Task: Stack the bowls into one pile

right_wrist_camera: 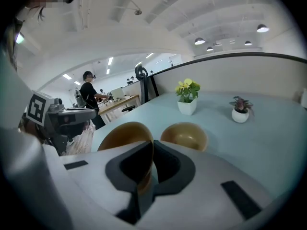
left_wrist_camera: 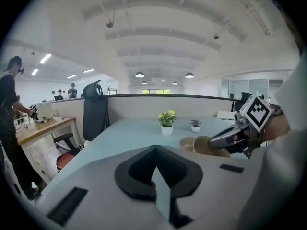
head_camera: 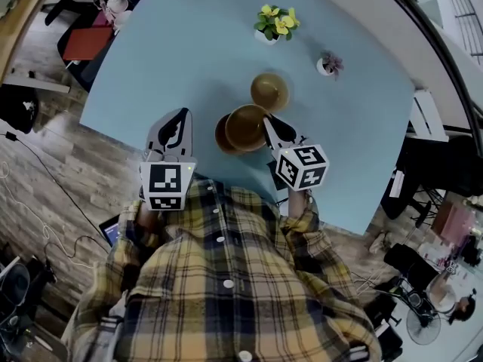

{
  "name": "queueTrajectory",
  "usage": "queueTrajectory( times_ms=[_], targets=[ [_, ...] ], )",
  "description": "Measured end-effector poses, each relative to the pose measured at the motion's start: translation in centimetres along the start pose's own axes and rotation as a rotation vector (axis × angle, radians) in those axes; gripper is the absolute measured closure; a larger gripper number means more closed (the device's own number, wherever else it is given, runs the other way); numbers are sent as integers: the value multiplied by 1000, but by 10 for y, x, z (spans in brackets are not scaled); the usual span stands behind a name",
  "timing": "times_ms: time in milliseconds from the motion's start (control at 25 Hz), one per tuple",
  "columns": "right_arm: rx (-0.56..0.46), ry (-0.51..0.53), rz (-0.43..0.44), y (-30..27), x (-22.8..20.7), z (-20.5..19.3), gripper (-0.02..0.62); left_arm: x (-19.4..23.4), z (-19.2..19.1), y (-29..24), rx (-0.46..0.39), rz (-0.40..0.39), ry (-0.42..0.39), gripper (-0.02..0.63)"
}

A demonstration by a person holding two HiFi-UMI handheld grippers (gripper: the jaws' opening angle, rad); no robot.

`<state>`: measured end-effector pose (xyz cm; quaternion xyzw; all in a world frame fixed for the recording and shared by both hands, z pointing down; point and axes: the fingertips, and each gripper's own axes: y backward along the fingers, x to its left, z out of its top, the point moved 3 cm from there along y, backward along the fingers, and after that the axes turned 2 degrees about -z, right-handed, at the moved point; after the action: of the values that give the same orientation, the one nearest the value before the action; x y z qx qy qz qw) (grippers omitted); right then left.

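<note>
Three brown bowls are on or over the light blue table (head_camera: 189,59). One bowl (head_camera: 269,90) sits alone farther out. My right gripper (head_camera: 269,127) is shut on the rim of a second bowl (head_camera: 246,127), which it holds tilted over a darker third bowl (head_camera: 221,137) and partly hides it. In the right gripper view the held bowl (right_wrist_camera: 122,135) has its rim between the jaws, and the lone bowl (right_wrist_camera: 184,135) lies beyond. My left gripper (head_camera: 175,125) is shut and empty, left of the bowls above the table's near edge.
A white pot of yellow flowers (head_camera: 276,23) and a small potted plant (head_camera: 329,64) stand at the far side of the table. Office chairs (head_camera: 87,44) sit off the left corner. A person in black (right_wrist_camera: 89,96) works at a distant desk.
</note>
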<state>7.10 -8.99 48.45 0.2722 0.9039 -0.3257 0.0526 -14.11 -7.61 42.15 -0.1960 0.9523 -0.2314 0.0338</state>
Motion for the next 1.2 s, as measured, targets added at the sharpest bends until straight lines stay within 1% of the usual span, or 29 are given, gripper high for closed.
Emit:
queueTrajectory(
  times_ms=[160, 320, 520, 680, 840, 920, 1000, 1080, 1160, 1200],
  targets=[
    [15, -46, 11, -6, 4, -10, 577, 2, -5, 4, 10, 9, 10, 614],
    [49, -58, 18, -11, 8, -20, 577, 4, -8, 5, 18, 15, 15, 614],
    [88, -7, 20, -14, 10, -33, 577, 3, -9, 4, 21, 16, 14, 614],
    [113, 17, 45, -17, 15, -39, 577, 2, -9, 3, 24, 16, 11, 614],
    [97, 41, 80, -18, 20, -39, 574, -1, -10, 1, 28, 15, 6, 614],
    [80, 52, 89, -19, 21, -38, 554, -2, -10, -1, 28, 12, 4, 614],
    [68, 54, 90, -19, 20, -38, 509, -4, -10, -2, 29, 8, 2, 614],
    [55, 44, 87, -18, 17, -38, 503, -6, -10, -4, 30, 4, 0, 614],
    [44, 29, 87, -17, 14, -37, 478, -7, -9, -6, 31, 1, -2, 614],
    [38, 22, 89, -16, 14, -37, 476, -8, -9, -6, 32, 0, -3, 614]
  ],
)
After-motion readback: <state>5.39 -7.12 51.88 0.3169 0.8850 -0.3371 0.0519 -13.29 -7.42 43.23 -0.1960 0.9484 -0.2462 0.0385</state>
